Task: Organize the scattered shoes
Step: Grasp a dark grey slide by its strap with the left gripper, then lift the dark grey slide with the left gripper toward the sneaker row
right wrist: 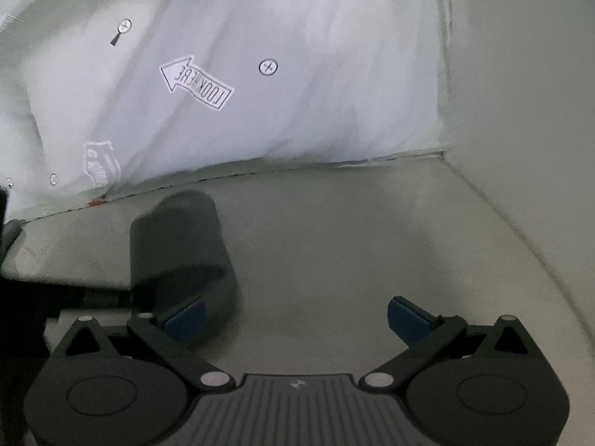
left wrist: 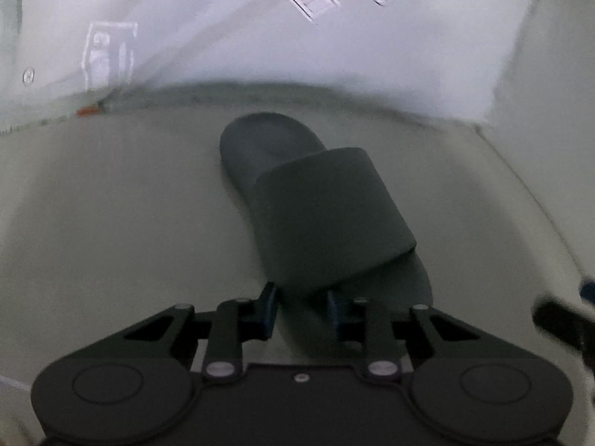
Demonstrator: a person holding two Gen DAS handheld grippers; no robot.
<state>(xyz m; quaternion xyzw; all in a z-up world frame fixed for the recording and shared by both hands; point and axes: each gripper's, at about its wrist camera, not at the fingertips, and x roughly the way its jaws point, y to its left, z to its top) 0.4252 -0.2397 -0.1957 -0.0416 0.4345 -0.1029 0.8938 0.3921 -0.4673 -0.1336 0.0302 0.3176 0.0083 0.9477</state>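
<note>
A dark grey slide slipper point(left wrist: 316, 215) lies on a pale shelf floor point(left wrist: 111, 223), heel toward the back wall. My left gripper point(left wrist: 303, 308) is shut on its near end, with the sole edge between the blue pads point(left wrist: 270, 310). In the right wrist view the same slipper point(right wrist: 178, 238) sits at the left, and the dark left gripper point(right wrist: 85, 293) reaches in to it from the left edge. My right gripper point(right wrist: 297, 319) stands wide open over bare floor, holding nothing. Its left pad point(right wrist: 186, 319) is just beside the slipper's sole. A blurred part of the right gripper point(left wrist: 557, 323) shows at the far right.
A white fabric back wall point(right wrist: 297, 111) with printed marks, among them a "LOOK HERE" arrow point(right wrist: 197, 83), closes the space. A pale side wall point(right wrist: 520, 111) stands on the right and meets it in a corner. Bare floor point(right wrist: 372, 241) stretches right of the slipper.
</note>
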